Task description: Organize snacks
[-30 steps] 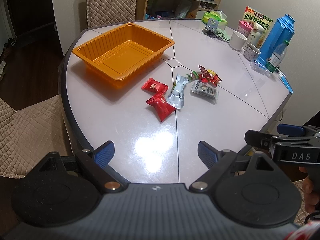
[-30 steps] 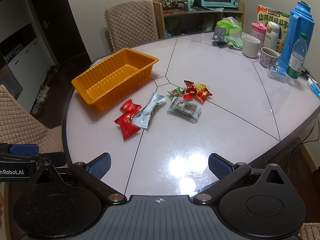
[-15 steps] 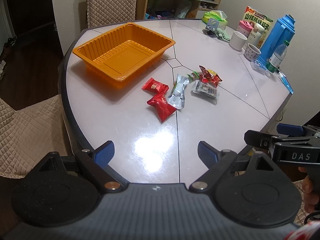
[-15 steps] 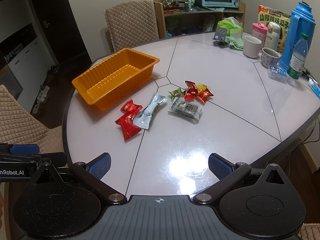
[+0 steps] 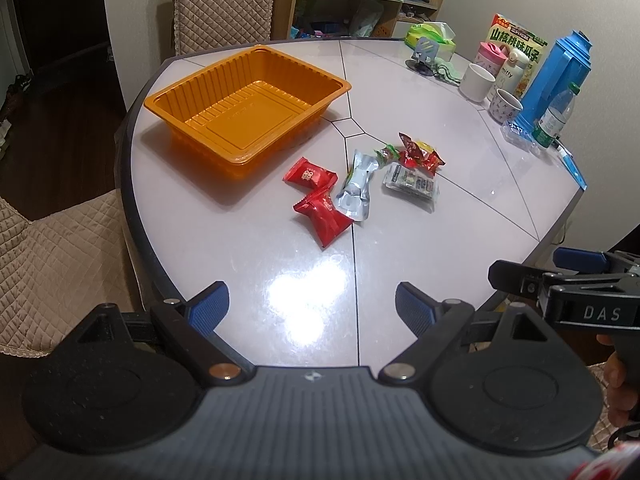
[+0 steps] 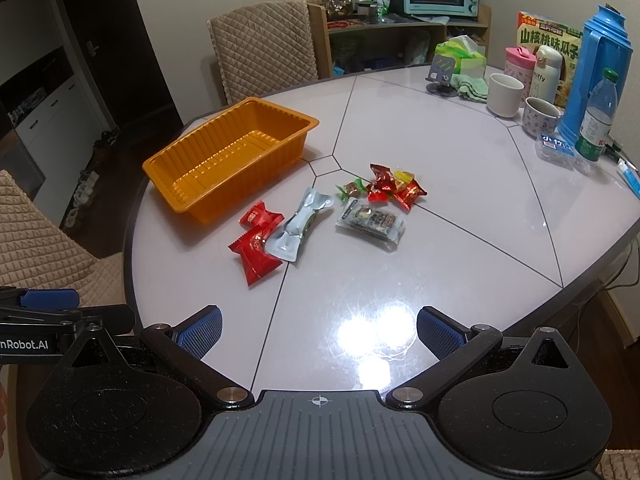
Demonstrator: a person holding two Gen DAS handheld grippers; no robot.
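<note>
Snacks sit loose around the middle of the table (image 6: 460, 200): two red packets (image 6: 256, 240), a silver pouch (image 6: 298, 226), a clear wrapped bar (image 6: 370, 222) and a few small candies (image 6: 390, 188) bunched together. Orange tray (image 6: 224, 160) is near the table's left edge with nothing in it. Left gripper (image 5: 308, 310) and right gripper (image 6: 318, 332) both hang over the near edge, jaws spread wide, holding nothing.
</note>
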